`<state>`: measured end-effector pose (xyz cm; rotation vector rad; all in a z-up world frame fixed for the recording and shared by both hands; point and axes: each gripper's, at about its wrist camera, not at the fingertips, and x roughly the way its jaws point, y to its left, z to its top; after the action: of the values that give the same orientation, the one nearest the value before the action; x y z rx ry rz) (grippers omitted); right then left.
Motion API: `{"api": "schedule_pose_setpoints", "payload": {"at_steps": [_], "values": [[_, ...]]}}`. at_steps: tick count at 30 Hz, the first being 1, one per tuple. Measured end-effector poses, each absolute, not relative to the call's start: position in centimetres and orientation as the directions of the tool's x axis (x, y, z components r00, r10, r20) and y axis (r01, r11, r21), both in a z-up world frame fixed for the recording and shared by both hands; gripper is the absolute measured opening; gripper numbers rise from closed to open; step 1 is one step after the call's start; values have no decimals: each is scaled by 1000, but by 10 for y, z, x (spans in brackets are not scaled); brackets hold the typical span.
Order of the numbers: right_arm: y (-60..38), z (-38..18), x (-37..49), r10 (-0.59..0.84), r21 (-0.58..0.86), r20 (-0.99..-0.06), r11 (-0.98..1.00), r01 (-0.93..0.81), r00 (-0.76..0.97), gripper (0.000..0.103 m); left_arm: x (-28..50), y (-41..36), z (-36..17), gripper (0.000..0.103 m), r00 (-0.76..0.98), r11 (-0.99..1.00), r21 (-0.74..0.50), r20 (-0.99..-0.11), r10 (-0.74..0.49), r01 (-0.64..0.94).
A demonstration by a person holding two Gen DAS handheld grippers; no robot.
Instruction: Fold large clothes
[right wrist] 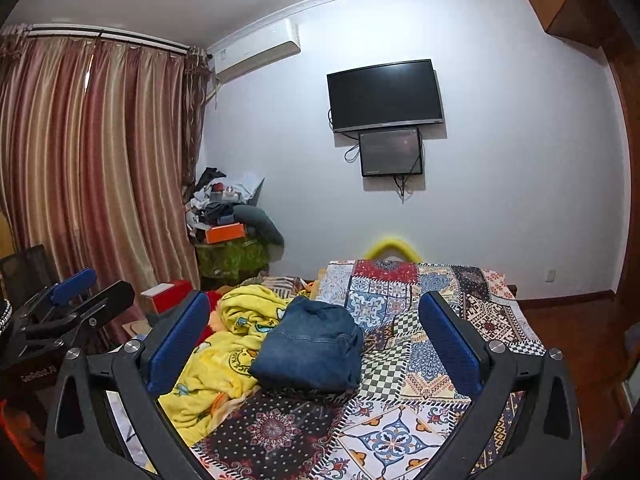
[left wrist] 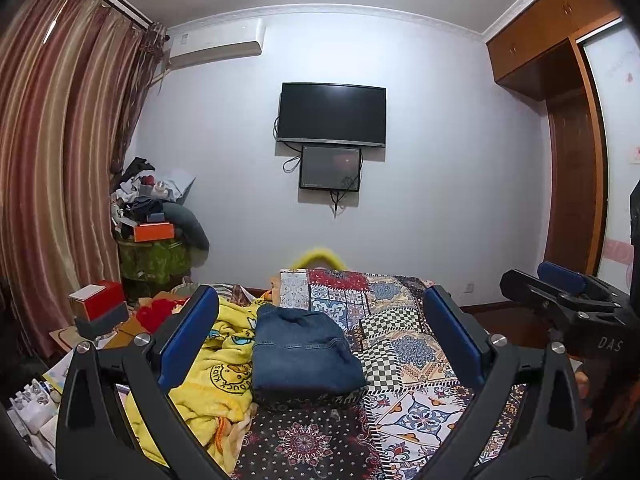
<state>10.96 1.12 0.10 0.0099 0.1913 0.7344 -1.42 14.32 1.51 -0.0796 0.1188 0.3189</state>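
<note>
Folded denim garment (left wrist: 304,350): blue, heavy twill with visible stitched seams, squared into a thick, roughly rectangular bundle. It lies on the bed (left wrist: 416,404), near the middle, its left edge touching a crumpled yellow fleece blanket (left wrist: 216,380) printed with cartoon ducks.

Bed cover: flat patchwork cloth of checks, medallions and floral tiles. Bare cover lies open to the right of the denim and in front of it.

Left gripper (left wrist: 320,344): black frame, blue ribbed pads, jaws spread wide and released, nothing between them; the denim shows beyond the gap, untouched.

Right gripper (right wrist: 316,344): same build, jaws likewise wide apart and empty, the denim in view between the fingers, clear of both pads.

Left margin of bed: cluttered boxes (left wrist: 98,304) and a heap of clothes before striped curtains (left wrist: 52,160).
</note>
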Motion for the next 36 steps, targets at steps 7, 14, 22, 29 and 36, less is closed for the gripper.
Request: {"api": "schedule_pose_setpoints", "payload": {"at_steps": [7, 14, 22, 29, 36], "values": [[10, 2, 108, 666, 69, -175, 743, -666, 725, 103, -12, 146, 12, 103, 943, 948, -62, -139, 302, -313], [9, 0, 108, 664, 72, -181, 745, -663, 726, 103, -10, 147, 10, 103, 943, 949, -58, -144, 301, -311], [8, 0, 108, 662, 70, -198, 745, -663, 723, 103, -6, 152, 7, 103, 941, 948, -68, -159, 298, -312], [7, -1, 108, 662, 70, -202, 745, -664, 722, 103, -4, 157, 5, 103, 941, 949, -76, -173, 290, -306], [7, 0, 108, 661, 66, -202, 745, -664, 723, 103, -3, 160, 5, 103, 946, 954, -88, -179, 269, -288]]}}
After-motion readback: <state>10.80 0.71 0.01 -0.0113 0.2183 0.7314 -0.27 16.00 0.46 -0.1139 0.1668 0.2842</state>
